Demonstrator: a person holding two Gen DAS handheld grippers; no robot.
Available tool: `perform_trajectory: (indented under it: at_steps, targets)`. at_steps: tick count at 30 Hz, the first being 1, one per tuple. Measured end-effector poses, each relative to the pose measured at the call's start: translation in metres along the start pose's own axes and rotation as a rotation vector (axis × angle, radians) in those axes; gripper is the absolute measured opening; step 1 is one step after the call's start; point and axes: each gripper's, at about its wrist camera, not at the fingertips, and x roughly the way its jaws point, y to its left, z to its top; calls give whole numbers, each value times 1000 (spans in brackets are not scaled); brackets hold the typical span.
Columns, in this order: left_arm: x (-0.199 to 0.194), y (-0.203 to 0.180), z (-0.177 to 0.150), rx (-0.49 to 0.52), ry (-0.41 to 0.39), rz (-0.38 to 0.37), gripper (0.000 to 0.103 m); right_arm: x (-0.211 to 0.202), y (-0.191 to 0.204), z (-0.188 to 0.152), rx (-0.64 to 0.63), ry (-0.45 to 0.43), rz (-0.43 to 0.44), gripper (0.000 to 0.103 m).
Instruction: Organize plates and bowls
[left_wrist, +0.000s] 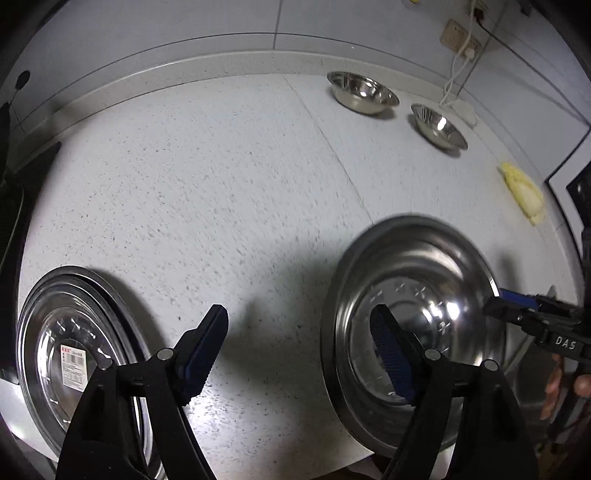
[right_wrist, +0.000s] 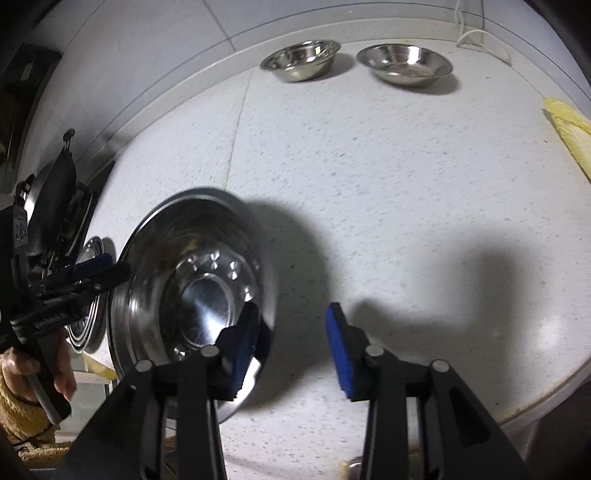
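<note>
Both grippers are angled steeply down at the speckled white countertop (left_wrist: 240, 177). The left gripper (left_wrist: 299, 354) has its jaws spread wide and isn't gripping anything; its right finger hangs over the rim of the big steel bowl (left_wrist: 417, 295), the other over bare counter. The right gripper (right_wrist: 291, 350) is also let go, jaws apart, with its left pad just over the bowl's near rim and the other pad clear of it. So the bowl sits on the counter between the two tools. A stack of steel plates (left_wrist: 74, 350) lies off to the left with a red-and-white sticker, too small to read. "DAS" shows on the right gripper's body in the left view. Two small bowls (right_wrist: 301, 61) sit by the back wall.
</note>
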Motion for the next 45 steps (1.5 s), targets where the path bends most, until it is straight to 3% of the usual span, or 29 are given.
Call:
perform_trajectory:
  at_steps: [2,6,11,16,21,27,34,39,43,45]
  targets:
    - [-5,4,12,-26,13,-29,75,-9,-8,7,7,-27,-6,44]
    - [-6,-6,44,-53,47,-118,96,-28,-32,36,40,-76,-31,45]
    - [11,-39,89,-50,96,-191,96,-43,-62,73,66,-125,-61,47]
    - [43,-79,137,-2,105,-150,96,-37,-98,120,105,-134,-74,47]
    - [81,-110,173,-50,130,-146,96,-15,-134,175,131,-123,-99,47]
    - [135,-146,199,-117,160,-188,96,18,-165,229,149,-113,-93,47]
    - [181,-167,222,-168,168,-162,95,49,-185,266,125,-70,-102,47]
    - [194,-180,237,-146,141,-149,69,61,-194,274,129,-59,-86,46]
    - [199,-191,246,-136,142,-168,45,67,-196,276,115,-56,-66,27]
    - [203,-192,250,-146,149,-181,23,71,-193,277,100,-49,-58,16]
